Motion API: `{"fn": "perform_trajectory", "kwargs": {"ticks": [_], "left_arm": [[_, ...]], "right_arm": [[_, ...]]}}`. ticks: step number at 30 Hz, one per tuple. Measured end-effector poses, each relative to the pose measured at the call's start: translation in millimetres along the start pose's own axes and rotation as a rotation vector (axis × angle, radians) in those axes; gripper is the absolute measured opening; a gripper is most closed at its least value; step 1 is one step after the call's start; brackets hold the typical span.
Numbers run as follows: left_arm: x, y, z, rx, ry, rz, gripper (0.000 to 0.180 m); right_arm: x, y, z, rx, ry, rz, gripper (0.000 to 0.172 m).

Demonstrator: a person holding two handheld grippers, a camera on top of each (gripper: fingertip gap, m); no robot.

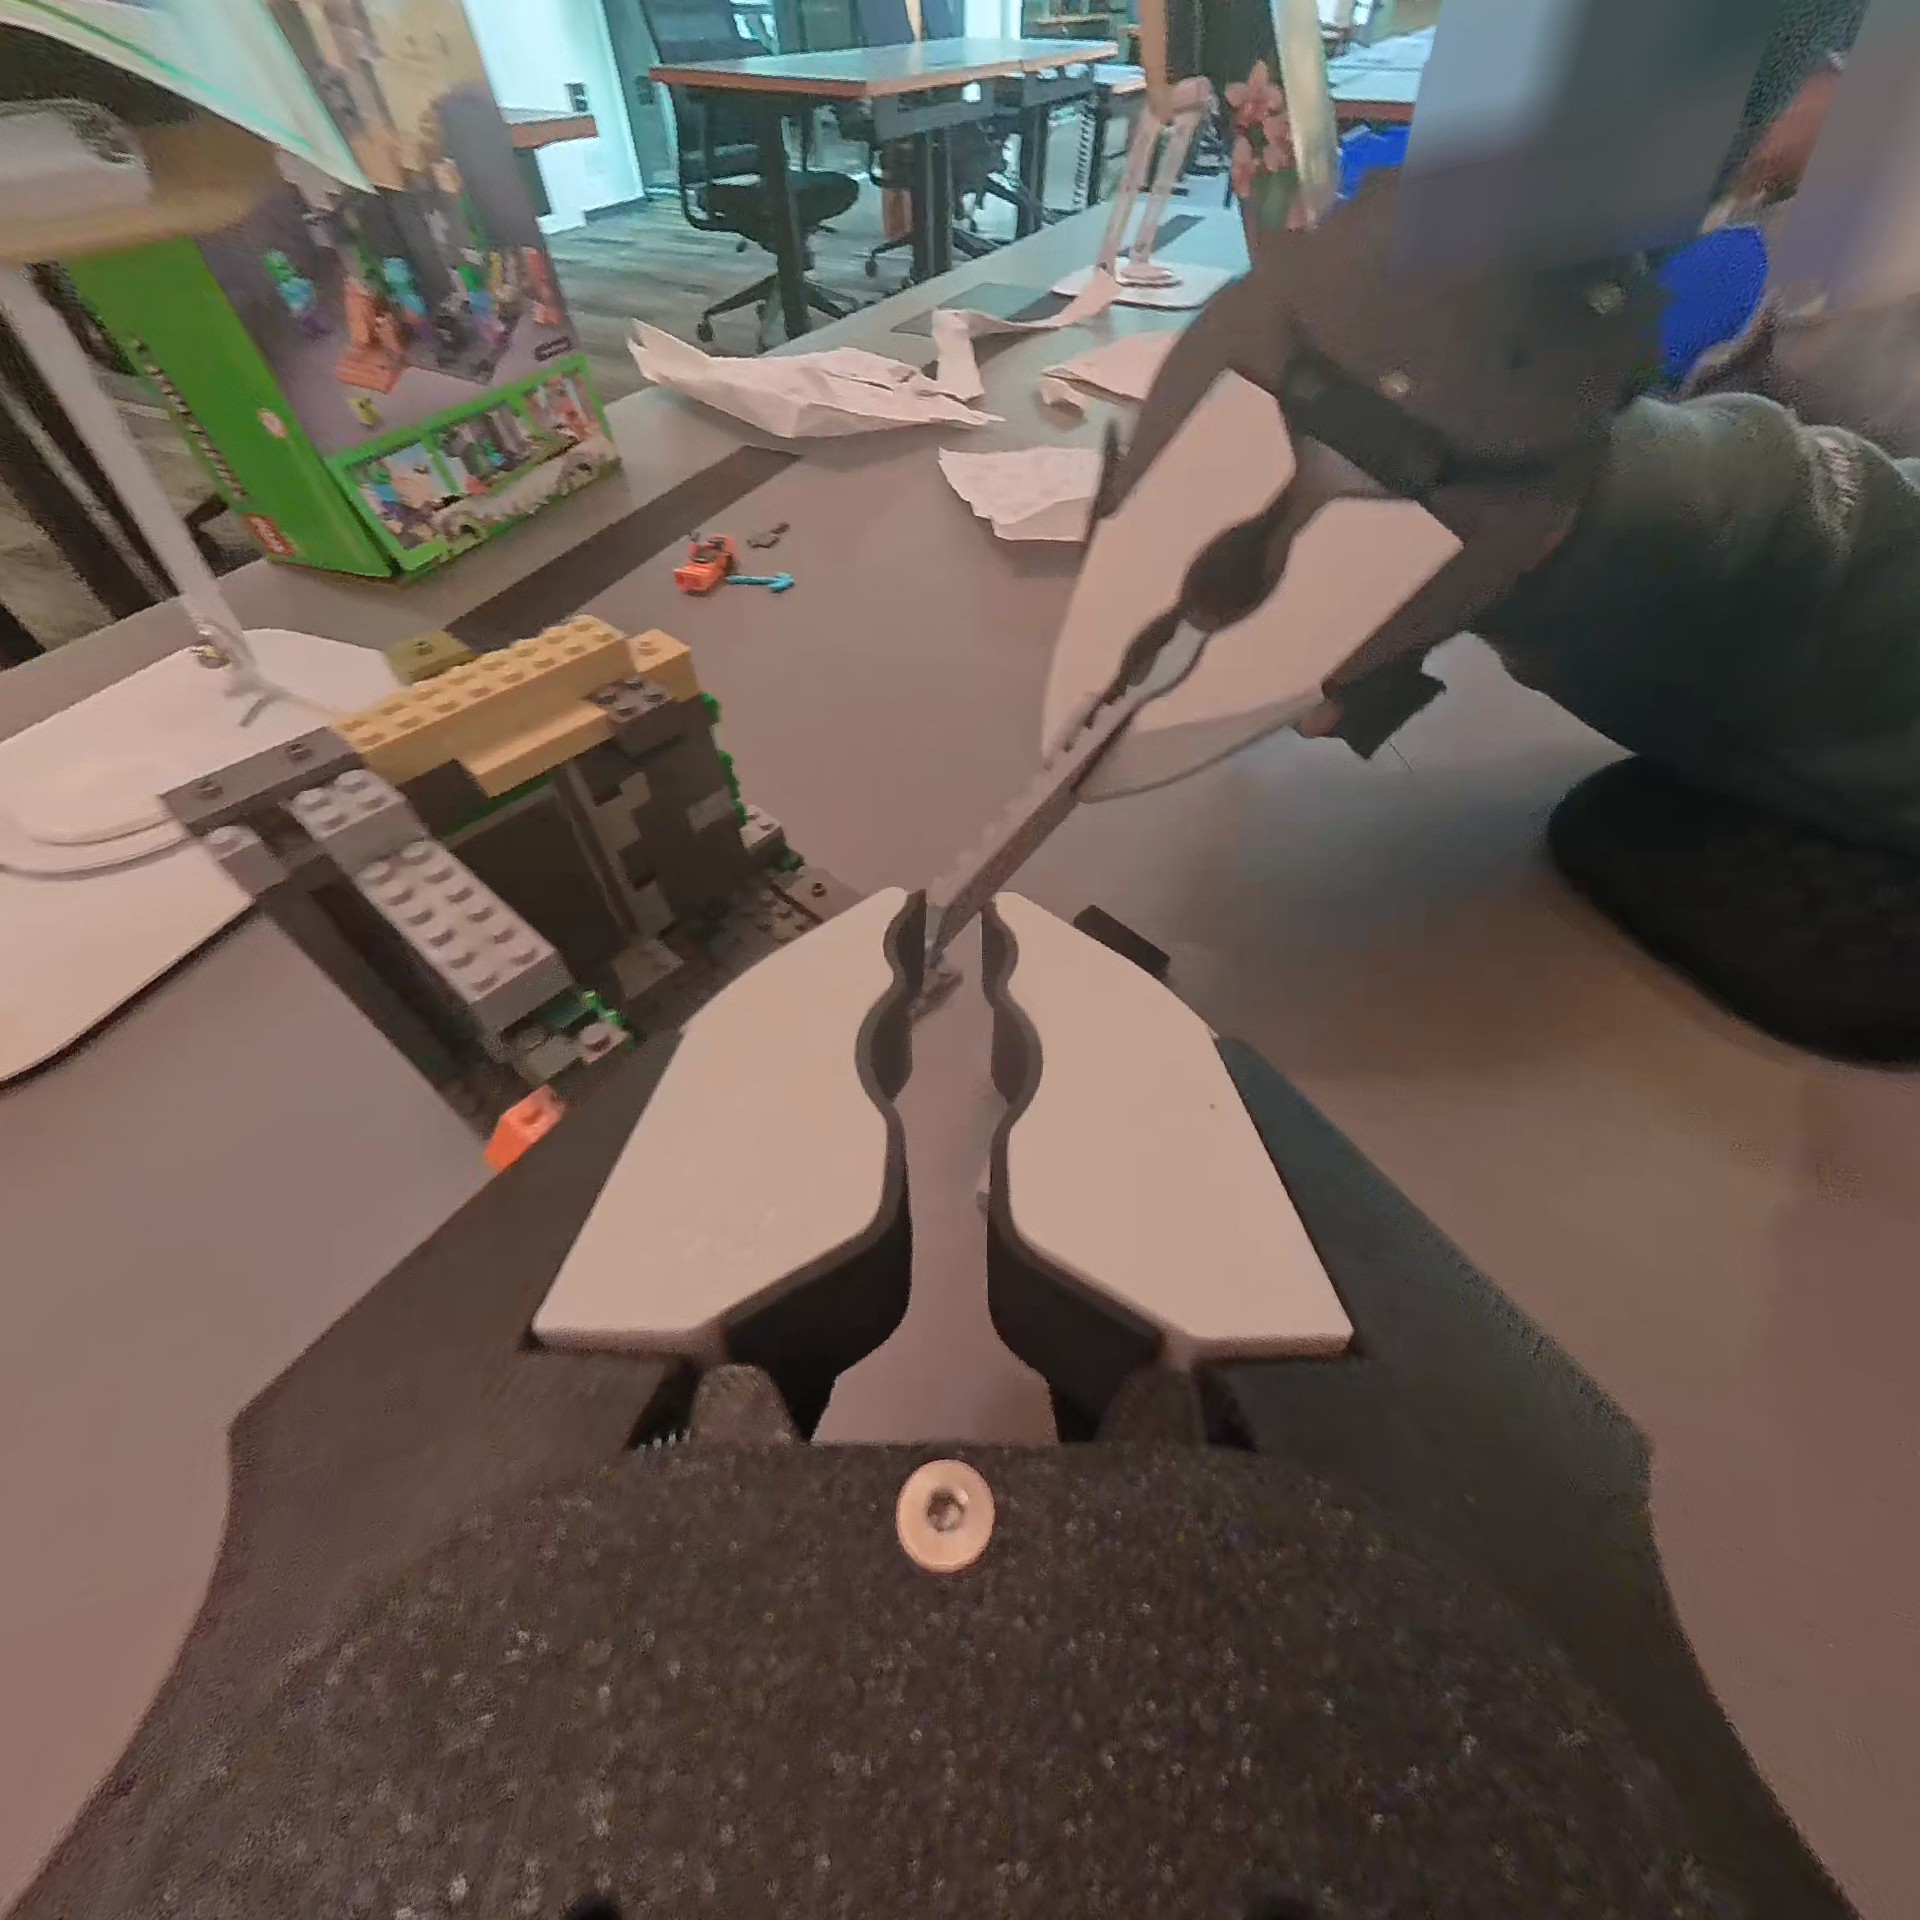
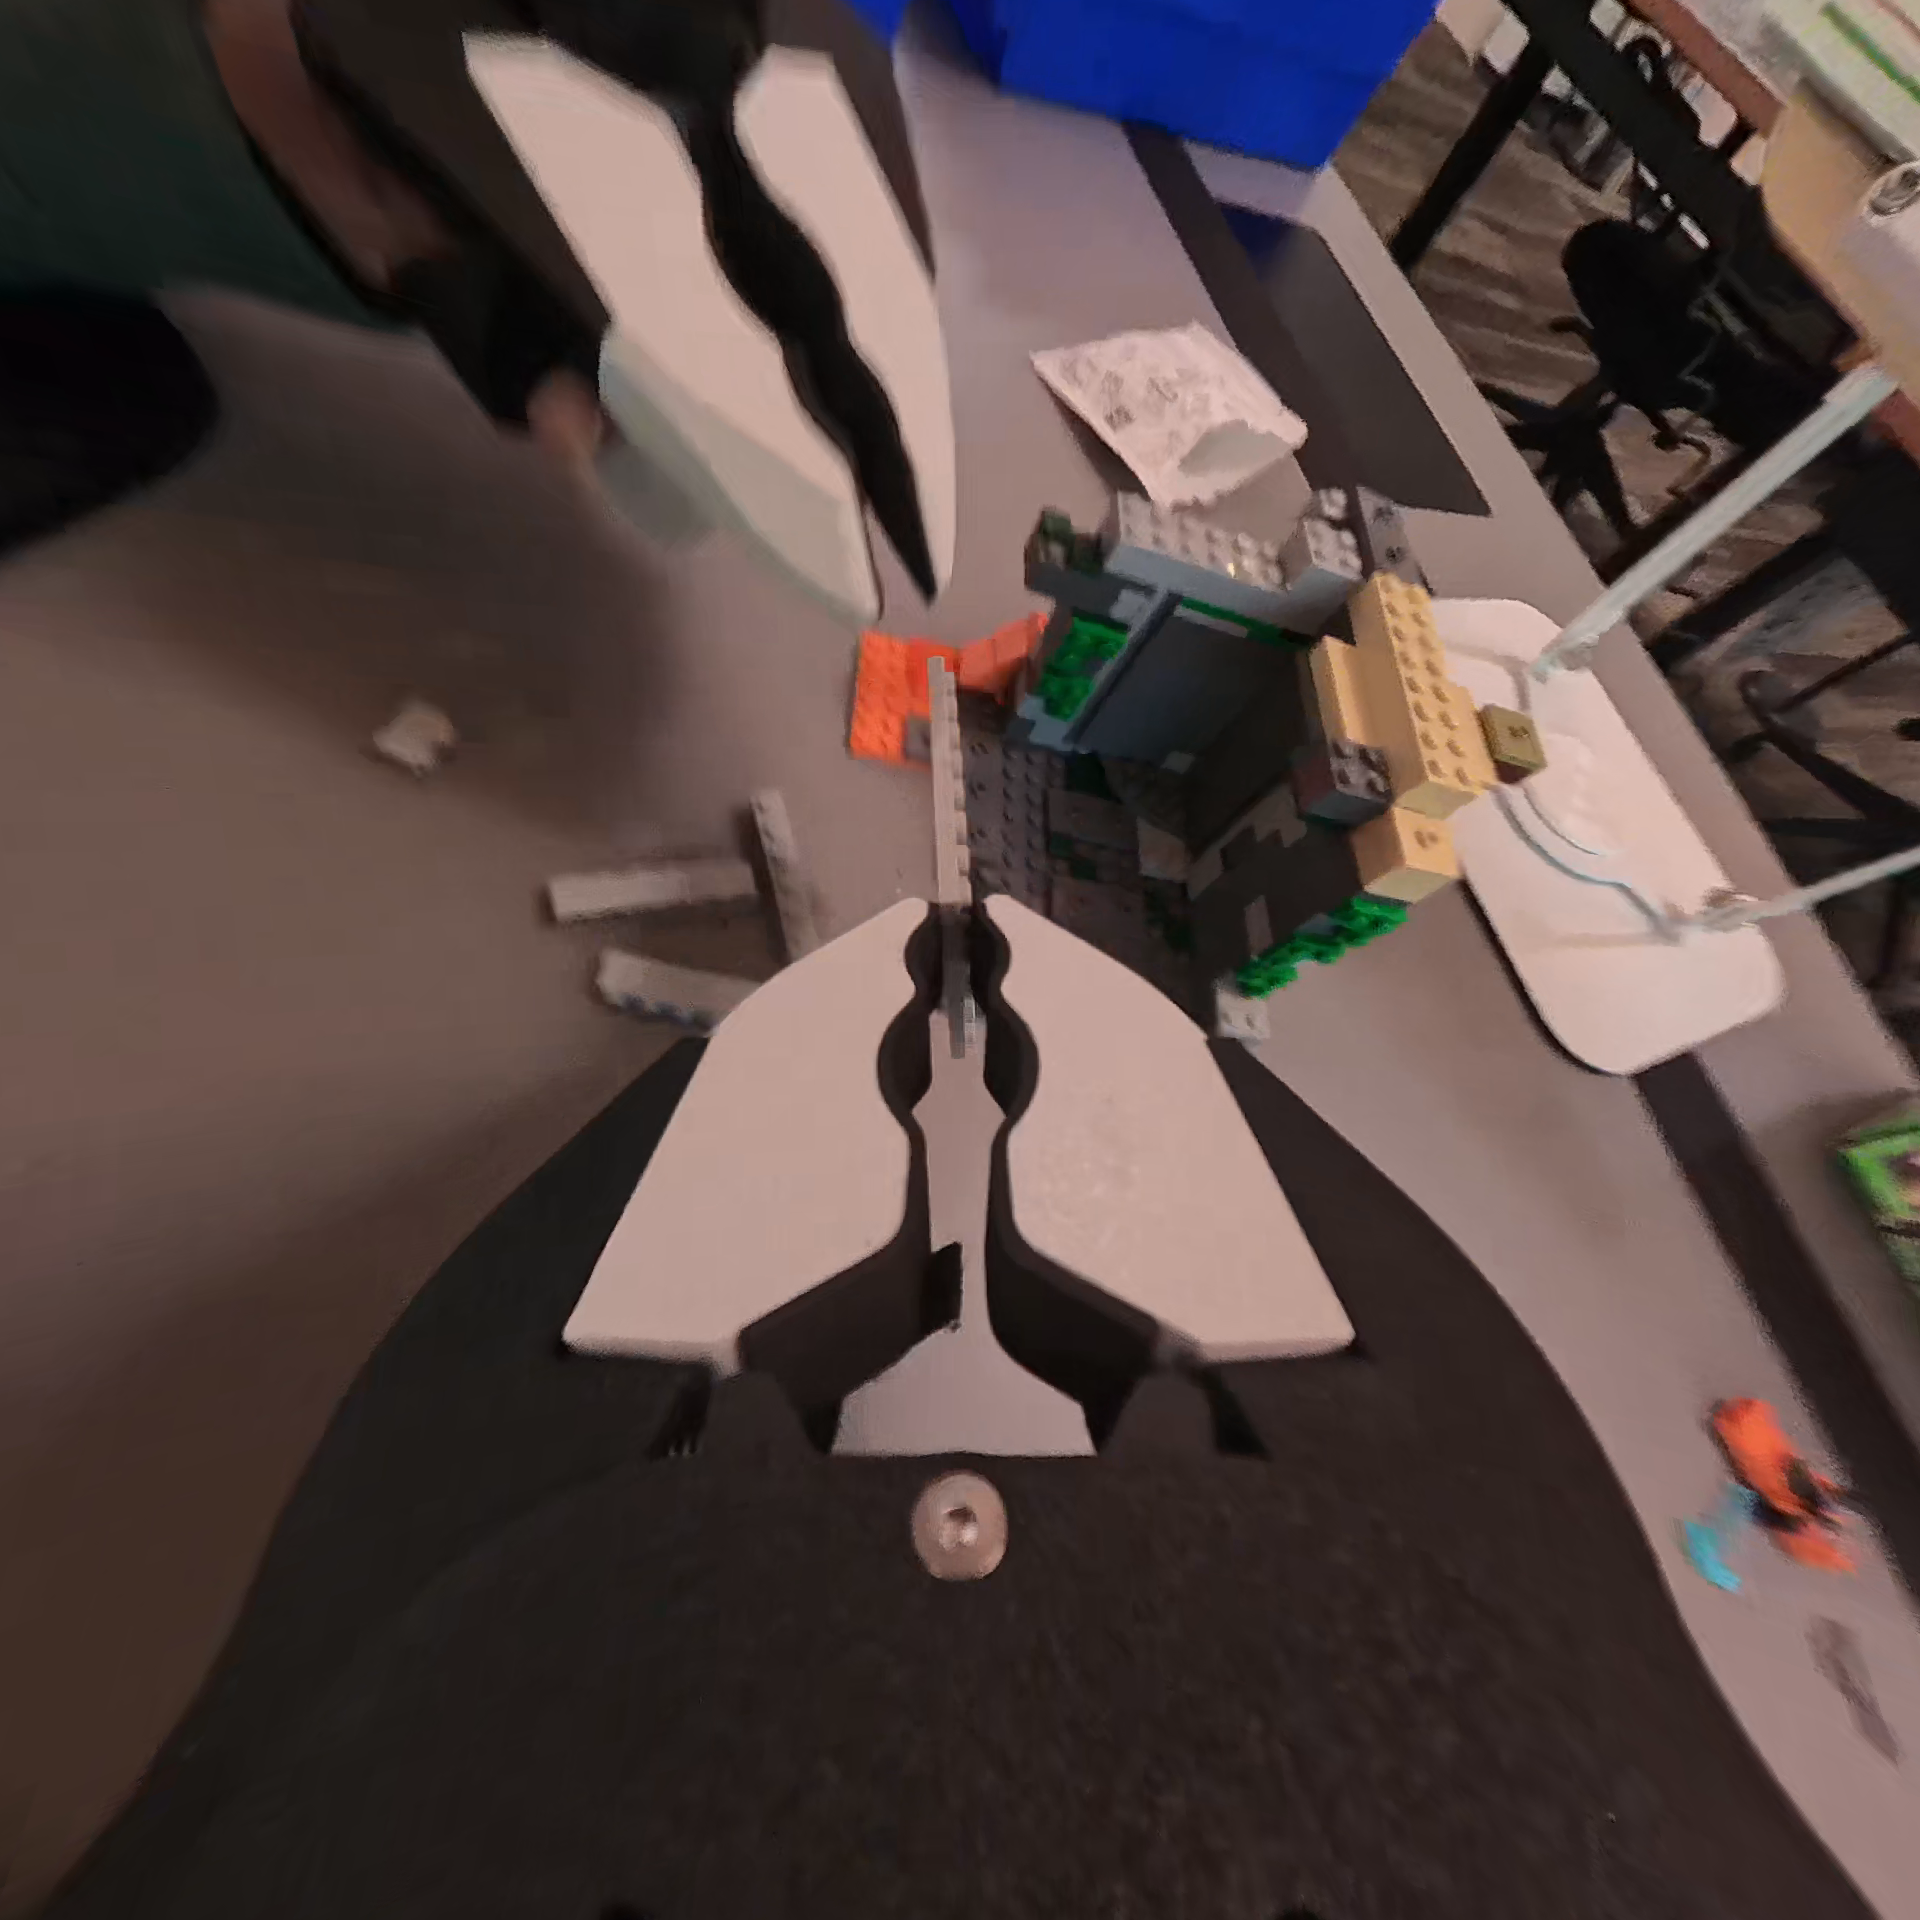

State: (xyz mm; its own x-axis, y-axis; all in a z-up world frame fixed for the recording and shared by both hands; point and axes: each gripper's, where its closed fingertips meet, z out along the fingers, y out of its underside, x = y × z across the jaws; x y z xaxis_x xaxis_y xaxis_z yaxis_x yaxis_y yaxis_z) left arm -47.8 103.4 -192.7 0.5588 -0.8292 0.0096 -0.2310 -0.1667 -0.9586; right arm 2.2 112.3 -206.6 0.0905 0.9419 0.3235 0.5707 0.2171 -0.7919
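- Two grippers are seen: a long grey studded plate (image 2: 948, 790) is pinched edge-on by the right gripper (image 2: 958, 914).
- Its far end is reached between the slightly parted fingers of the left gripper (image 1: 954, 920); contact cannot be told.
- A brick building (image 1: 488, 821) stands left of those fingers.

Left claw (image 1: 951, 940): fingertips slightly parted around the end of a long grey brick strip (image 1: 1023, 831). Right claw (image 1: 1081, 753), one o'clock, clamps the strip. Brick building (image 1: 499, 821), ten o'clock, on tabletop (image 1: 1351, 1195).

Both wrist views closely overlook brick model (image 1: 499, 831).
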Motion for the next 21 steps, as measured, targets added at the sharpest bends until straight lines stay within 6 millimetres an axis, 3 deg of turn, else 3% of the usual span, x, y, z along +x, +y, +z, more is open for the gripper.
{"fn": "perform_trajectory", "kwargs": {"ticks": [3,5,8,16,21], "left_arm": [[-12.0,3.6,-2.6,-0.009,-0.046,-0.017,0.008],[-15.5,8.6,-1.5,-0.027,-0.063,-0.010,0.007],[-15.8,15.7,2.1,-0.061,-0.072,0.009,0.006],[-10.8,18.3,5.0,-0.078,-0.053,0.035,0.007],[-8.4,19.4,5.6,-0.091,-0.041,0.044,0.007]], "right_arm": [[-2.7,18.7,3.9,-0.166,0.052,-0.164,0.004],[-17.0,31.4,9.1,-0.271,0.006,-0.244,0.004],[-35.4,34.2,12.8,-0.306,-0.055,-0.317,0.007],[-68.8,11.0,-0.7,-0.111,-0.370,-0.029,0.030],[-54.7,12.1,-0.9,-0.047,-0.372,0.086,0.030]]}}
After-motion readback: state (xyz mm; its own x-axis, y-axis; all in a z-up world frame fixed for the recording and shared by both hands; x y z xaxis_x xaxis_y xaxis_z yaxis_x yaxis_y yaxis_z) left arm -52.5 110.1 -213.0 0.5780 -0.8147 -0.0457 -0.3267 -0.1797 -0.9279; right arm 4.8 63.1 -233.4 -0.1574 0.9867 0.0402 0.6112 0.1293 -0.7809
